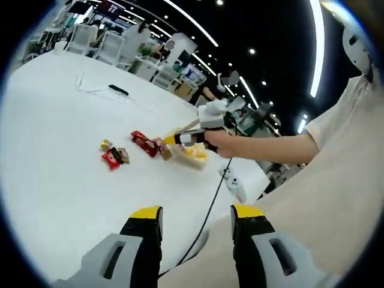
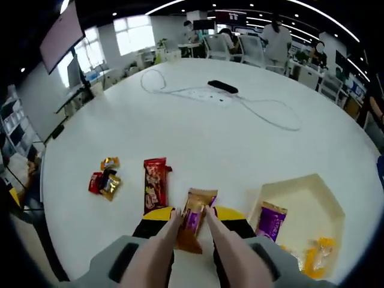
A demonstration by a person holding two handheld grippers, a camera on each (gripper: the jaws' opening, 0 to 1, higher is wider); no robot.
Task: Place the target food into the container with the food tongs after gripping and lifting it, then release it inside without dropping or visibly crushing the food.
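One white round surface carries everything. On it lies one red snack bar, and to its left a cluster of three small wrapped sweets, red, dark and gold. One brown-and-purple wrapped bar sits between one pair of tongs at the near edge. One pale tray-like container lies to the right; it holds one purple packet and yellow-orange wrapped pieces, at least two, too blurred for an exact count. Far across lie one black device and one white cable.
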